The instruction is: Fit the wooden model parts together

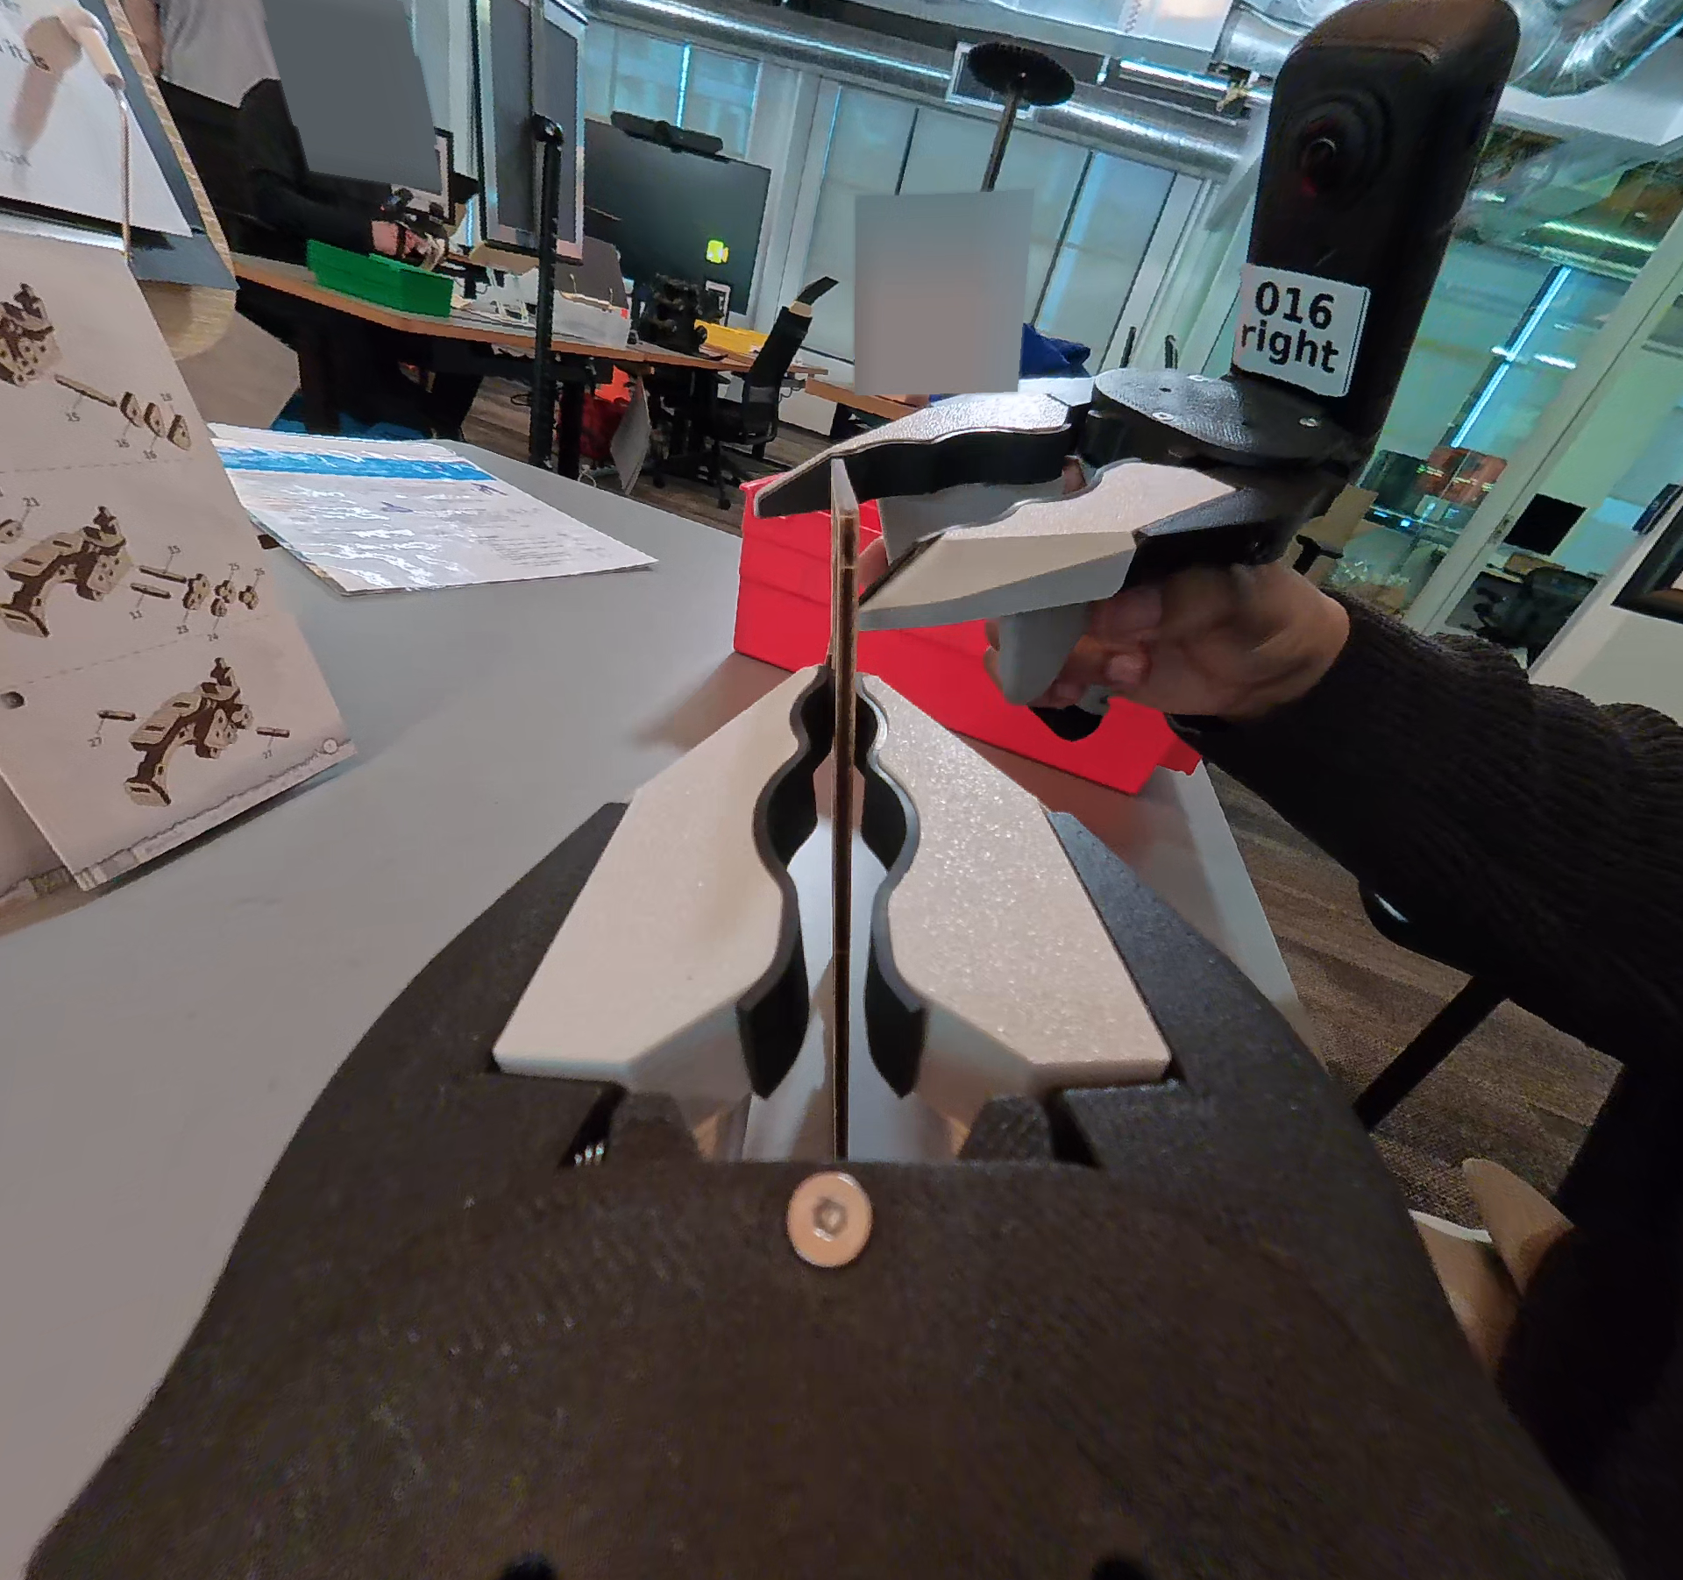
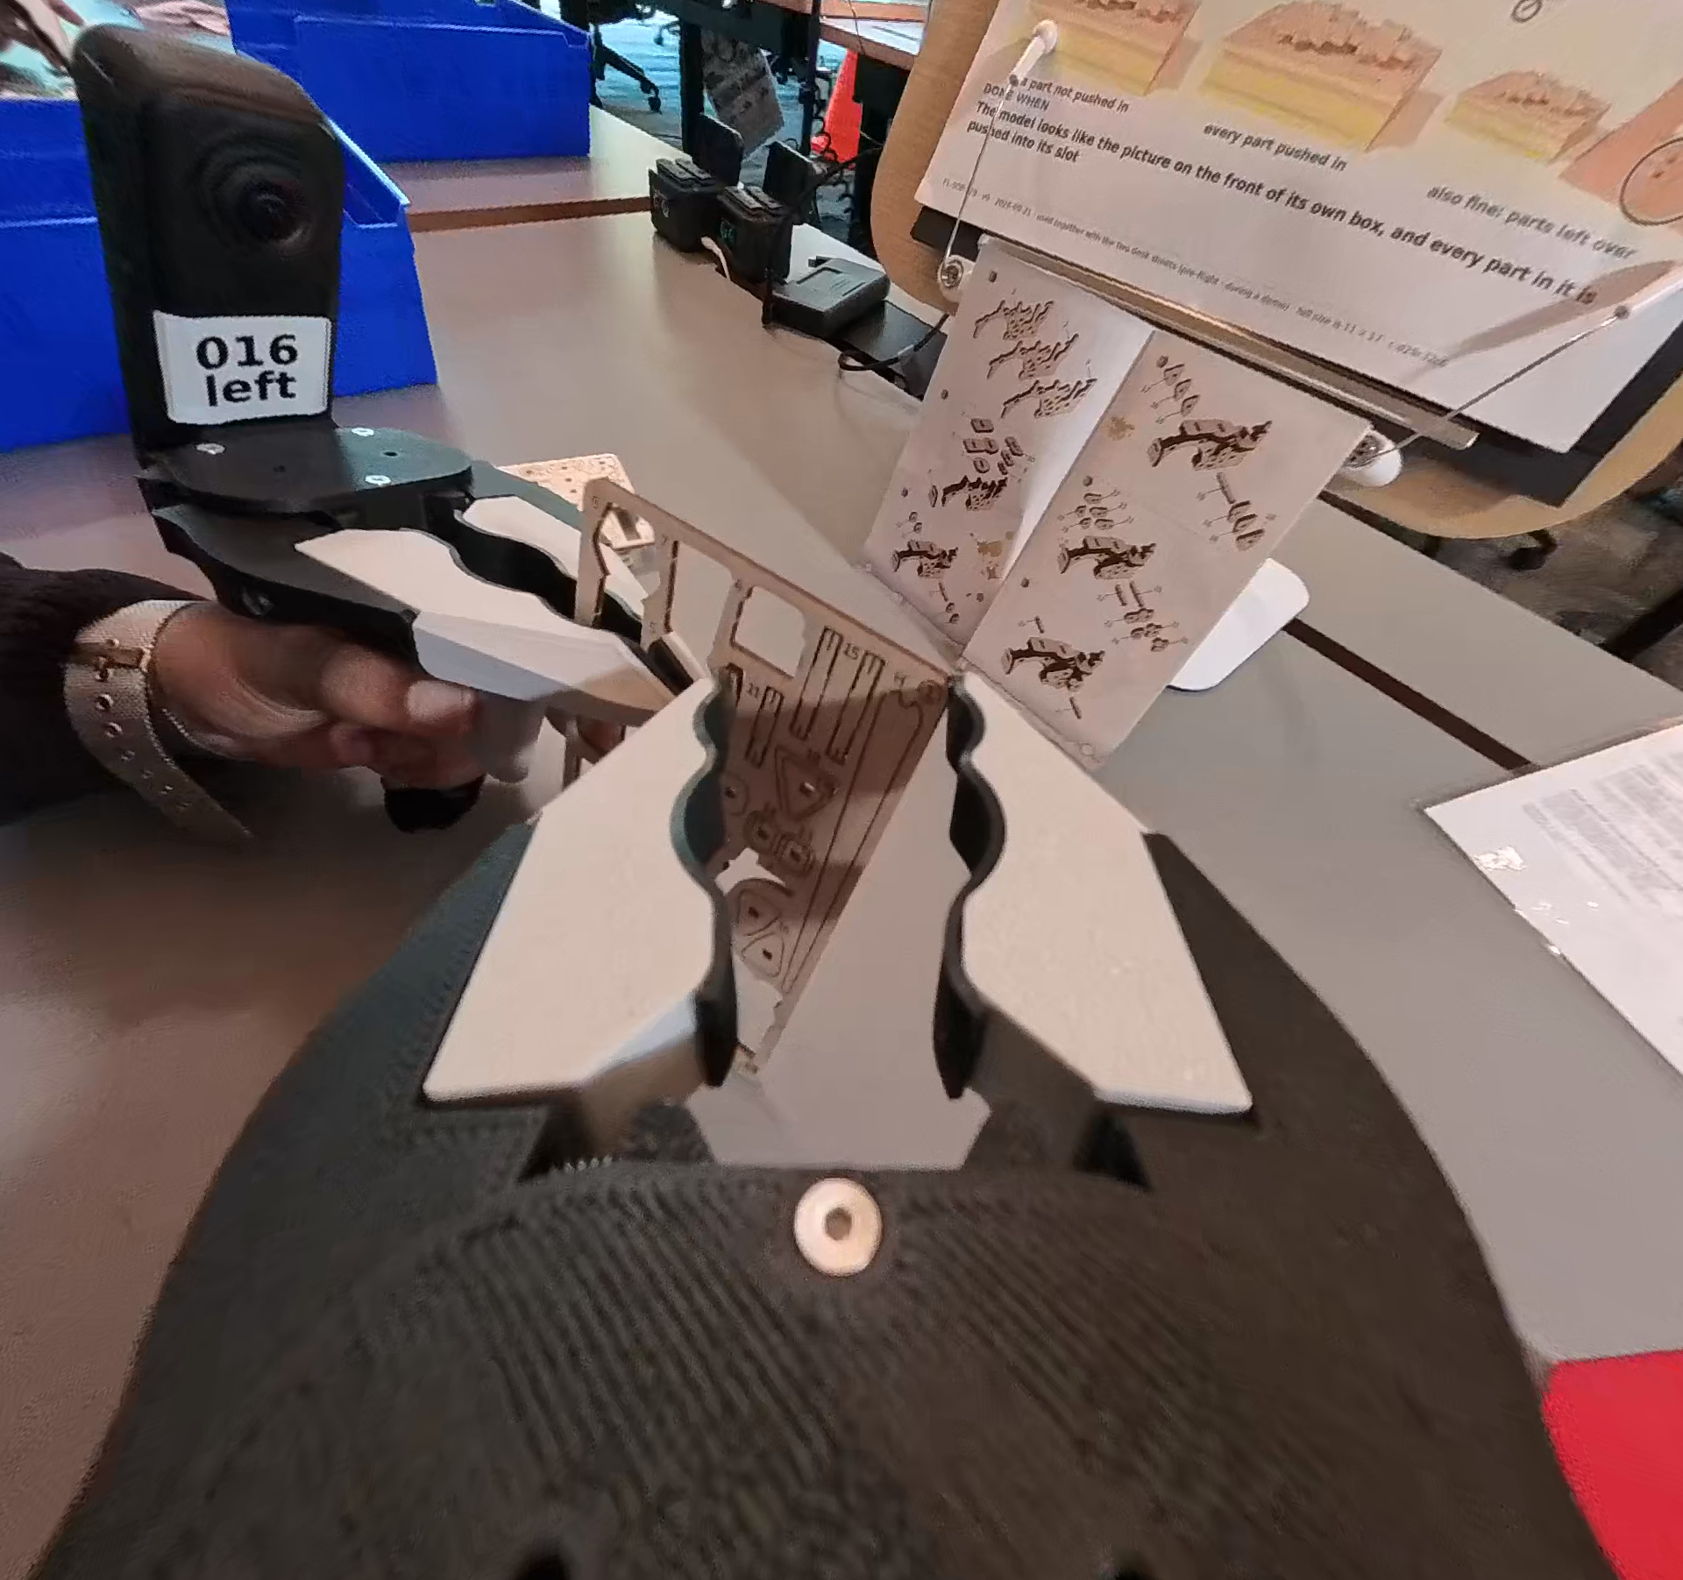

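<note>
Pinching the upright wooden sheet (image 1: 842, 808) edge-on, the left gripper (image 1: 842, 699) faces the right gripper (image 2: 833, 703), its fingers spread around the sheet's far end.

White printed label (image 1: 1293, 333) on camera (image 1: 1366, 152), numbered wooden parts sheet (image 2: 820, 771), captioned instruction card (image 2: 1320, 107), numbered assembly diagrams (image 2: 1120, 526), printed paper (image 1: 410, 517)

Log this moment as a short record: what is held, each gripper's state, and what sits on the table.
held: wooden sheet, upright, off the table
left gripper: jaws shut on the sheet's edge
right gripper: jaws open, one on each side of the sheet, no visible contact
table: red box, instruction leaflet, printed papers
progress: parts not yet pushed out
</note>
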Available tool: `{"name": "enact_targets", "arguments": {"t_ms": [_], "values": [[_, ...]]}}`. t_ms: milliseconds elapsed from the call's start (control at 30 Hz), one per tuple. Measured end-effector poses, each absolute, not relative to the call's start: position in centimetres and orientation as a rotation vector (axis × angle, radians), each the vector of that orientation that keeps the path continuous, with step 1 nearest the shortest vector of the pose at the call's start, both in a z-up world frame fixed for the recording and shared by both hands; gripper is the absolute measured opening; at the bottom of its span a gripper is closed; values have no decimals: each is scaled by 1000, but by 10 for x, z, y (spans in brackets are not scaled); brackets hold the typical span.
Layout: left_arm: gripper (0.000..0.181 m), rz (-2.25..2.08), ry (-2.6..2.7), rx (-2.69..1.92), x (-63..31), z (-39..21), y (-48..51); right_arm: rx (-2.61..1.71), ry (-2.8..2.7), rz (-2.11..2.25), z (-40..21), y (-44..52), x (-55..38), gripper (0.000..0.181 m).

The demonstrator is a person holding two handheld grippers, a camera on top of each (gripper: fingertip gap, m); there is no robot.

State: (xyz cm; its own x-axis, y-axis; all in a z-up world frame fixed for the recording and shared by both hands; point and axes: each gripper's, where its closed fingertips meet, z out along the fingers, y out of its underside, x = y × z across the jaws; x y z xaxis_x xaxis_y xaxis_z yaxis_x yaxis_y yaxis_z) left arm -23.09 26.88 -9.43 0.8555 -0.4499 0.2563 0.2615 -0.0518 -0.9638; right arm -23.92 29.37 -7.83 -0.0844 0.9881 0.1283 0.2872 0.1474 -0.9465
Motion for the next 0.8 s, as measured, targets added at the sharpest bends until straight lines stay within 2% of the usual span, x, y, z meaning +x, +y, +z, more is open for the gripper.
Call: {"name": "enact_targets", "arguments": {"t_ms": [167, 800], "values": [[0, -585, 160, -1515, -230, -94, 268, -1307, -1522, 1055, -76, 295, -238, 40], [0, -580, 164, -1513, -229, -93, 268, -1324, -1582, 1022, -87, 291, -239, 46]]}}
